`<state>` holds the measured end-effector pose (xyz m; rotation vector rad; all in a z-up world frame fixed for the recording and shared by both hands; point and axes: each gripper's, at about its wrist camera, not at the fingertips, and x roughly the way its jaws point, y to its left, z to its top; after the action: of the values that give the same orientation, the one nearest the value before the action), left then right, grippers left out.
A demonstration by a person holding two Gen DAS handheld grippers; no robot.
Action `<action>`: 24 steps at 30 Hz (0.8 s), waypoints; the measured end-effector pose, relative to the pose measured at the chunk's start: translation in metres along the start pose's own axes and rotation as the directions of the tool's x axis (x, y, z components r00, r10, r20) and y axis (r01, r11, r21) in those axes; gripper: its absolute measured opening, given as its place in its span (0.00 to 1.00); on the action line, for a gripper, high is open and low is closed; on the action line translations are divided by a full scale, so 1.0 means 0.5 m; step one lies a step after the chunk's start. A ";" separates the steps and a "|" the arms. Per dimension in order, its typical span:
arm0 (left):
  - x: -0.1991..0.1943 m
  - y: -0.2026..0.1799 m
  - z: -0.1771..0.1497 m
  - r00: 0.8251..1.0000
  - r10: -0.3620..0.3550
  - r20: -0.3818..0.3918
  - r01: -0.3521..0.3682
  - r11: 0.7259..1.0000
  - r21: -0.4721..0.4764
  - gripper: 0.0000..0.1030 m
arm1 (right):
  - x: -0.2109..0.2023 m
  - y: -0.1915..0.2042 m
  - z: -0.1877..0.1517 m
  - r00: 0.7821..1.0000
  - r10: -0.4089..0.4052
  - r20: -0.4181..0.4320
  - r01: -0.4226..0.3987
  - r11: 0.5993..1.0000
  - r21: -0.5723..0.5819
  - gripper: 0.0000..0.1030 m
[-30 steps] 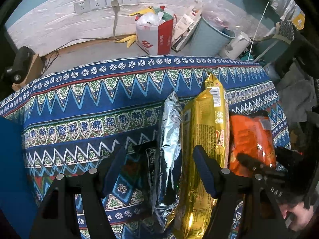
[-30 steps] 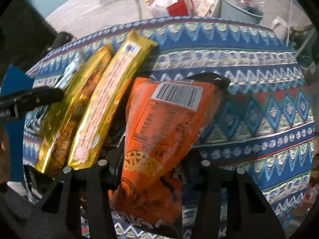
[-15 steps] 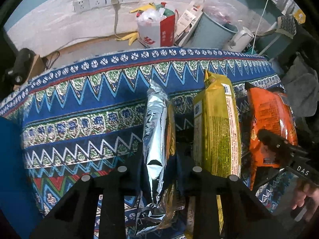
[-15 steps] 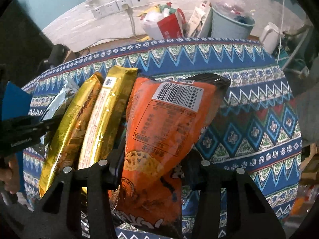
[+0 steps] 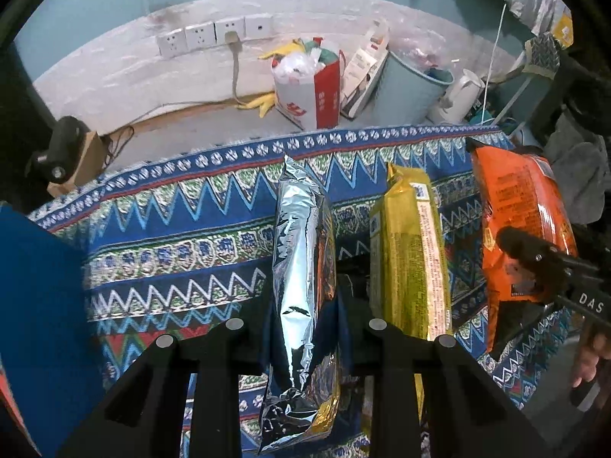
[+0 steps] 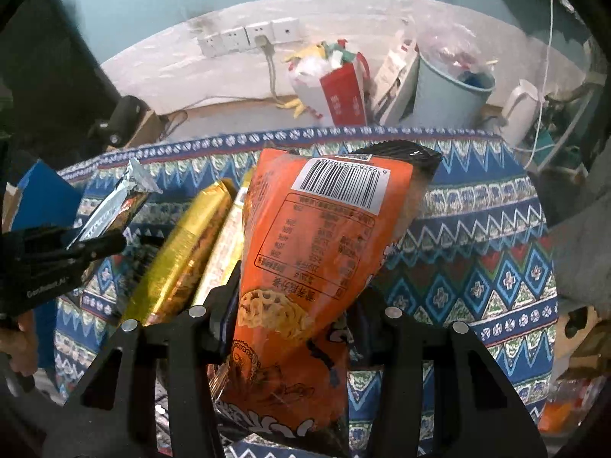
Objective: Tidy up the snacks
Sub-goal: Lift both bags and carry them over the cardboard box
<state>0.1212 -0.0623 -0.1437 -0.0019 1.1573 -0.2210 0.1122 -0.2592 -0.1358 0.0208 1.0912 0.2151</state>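
My left gripper (image 5: 305, 324) is shut on a silver foil snack pack (image 5: 301, 282) and holds it upright above the patterned tablecloth (image 5: 172, 244). My right gripper (image 6: 301, 305) is shut on an orange snack bag (image 6: 317, 252) with a barcode facing me, tilted up off the cloth. A yellow snack pack (image 5: 408, 255) lies on the cloth between the two held packs. In the right wrist view a gold pack (image 6: 179, 259) lies beside it, and the left gripper (image 6: 61, 252) with the silver pack (image 6: 114, 206) shows at the left. The orange bag (image 5: 523, 221) and right gripper (image 5: 542, 259) show at the left view's right side.
Beyond the table's far edge, on the floor by the wall, stand a red-and-white bag (image 5: 309, 87), a pale blue bin (image 5: 408, 91) and a white kettle (image 5: 462, 95). A blue box (image 5: 34, 305) sits at the table's left. Wall sockets (image 5: 214, 36) are behind.
My left gripper closed on the silver pack and lifted it away from the yellow pack. My right gripper raised the orange bag and carried it to the right, apart from the yellow and gold packs.
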 end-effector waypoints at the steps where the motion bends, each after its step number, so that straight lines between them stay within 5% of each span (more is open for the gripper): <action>1: -0.010 -0.001 -0.003 1.000 0.001 0.009 -0.001 1.000 0.001 0.26 | -0.007 0.004 0.003 1.000 0.003 0.009 -0.003 1.000 -0.003 0.45; 24: -0.210 0.054 -0.048 0.984 0.005 0.178 0.001 0.999 -0.034 0.26 | -0.134 0.134 0.032 0.987 0.099 0.128 -0.083 0.989 -0.125 0.45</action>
<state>0.0636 -0.0148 -0.0612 -0.0498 0.9831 -0.1952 0.0855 -0.2044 -0.0615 -0.0217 0.9430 0.3567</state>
